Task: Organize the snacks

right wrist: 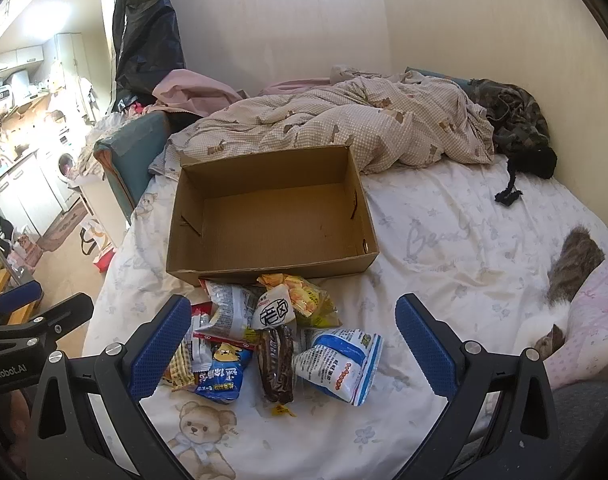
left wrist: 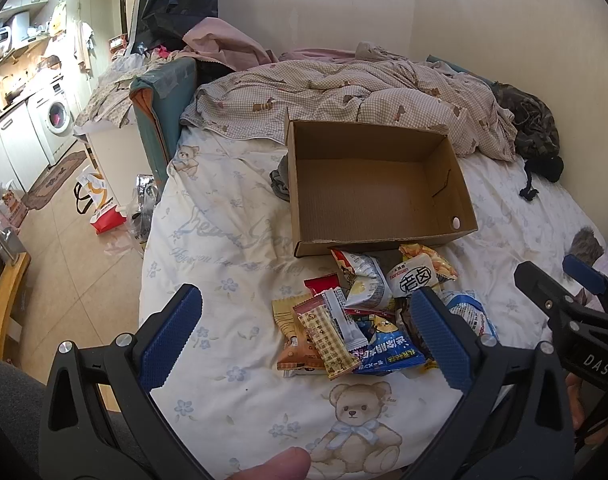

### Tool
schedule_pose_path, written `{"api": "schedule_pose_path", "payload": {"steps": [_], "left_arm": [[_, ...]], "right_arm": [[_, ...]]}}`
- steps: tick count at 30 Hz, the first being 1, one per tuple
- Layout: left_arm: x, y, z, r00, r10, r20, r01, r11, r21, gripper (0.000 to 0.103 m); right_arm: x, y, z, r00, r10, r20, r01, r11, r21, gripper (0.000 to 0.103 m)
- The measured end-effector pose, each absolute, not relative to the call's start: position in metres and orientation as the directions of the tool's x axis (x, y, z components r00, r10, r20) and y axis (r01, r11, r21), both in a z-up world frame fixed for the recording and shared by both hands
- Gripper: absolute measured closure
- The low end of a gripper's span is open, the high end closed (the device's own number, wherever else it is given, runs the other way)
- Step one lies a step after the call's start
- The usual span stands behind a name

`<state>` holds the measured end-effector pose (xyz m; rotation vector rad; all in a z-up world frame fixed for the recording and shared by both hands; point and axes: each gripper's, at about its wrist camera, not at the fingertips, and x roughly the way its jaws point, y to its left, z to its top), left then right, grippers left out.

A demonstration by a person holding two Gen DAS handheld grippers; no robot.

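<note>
on the bed (right wrist: 444,216) in front of me sits a cardboard box (right wrist: 271,216), open-topped, with nothing inside. just against its near wall lies the pile of snacks (right wrist: 275,336), packets overlapping on the sheet. my left claw (left wrist: 304,332) is spread wide above the pile's left side, gripping nothing. my right claw (right wrist: 291,344) is also released, hovering over the pile, its fingers (right wrist: 424,348) apart on either side.

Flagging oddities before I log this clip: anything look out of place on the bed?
Yes: the snack packets lie in a loose overlapping heap on the sheet, just in front of the cardboard box, which is empty. Nothing looks torn or spilled.
</note>
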<state>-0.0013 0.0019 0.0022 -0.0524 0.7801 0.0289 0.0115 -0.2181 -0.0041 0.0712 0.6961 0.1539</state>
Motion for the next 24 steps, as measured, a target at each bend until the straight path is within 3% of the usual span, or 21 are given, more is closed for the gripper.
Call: {"api": "schedule_pose_path", "payload": {"steps": [24], "left_arm": [[-0.0025, -0.0024, 0.0021, 0.720, 0.002, -0.694, -0.034, 0.999, -0.032, 0.000]], "right_arm": [[0.0146, -0.2201, -0.0031, 0.746, 0.166, -0.645, -0.119, 0.986, 0.116, 0.000]]}}
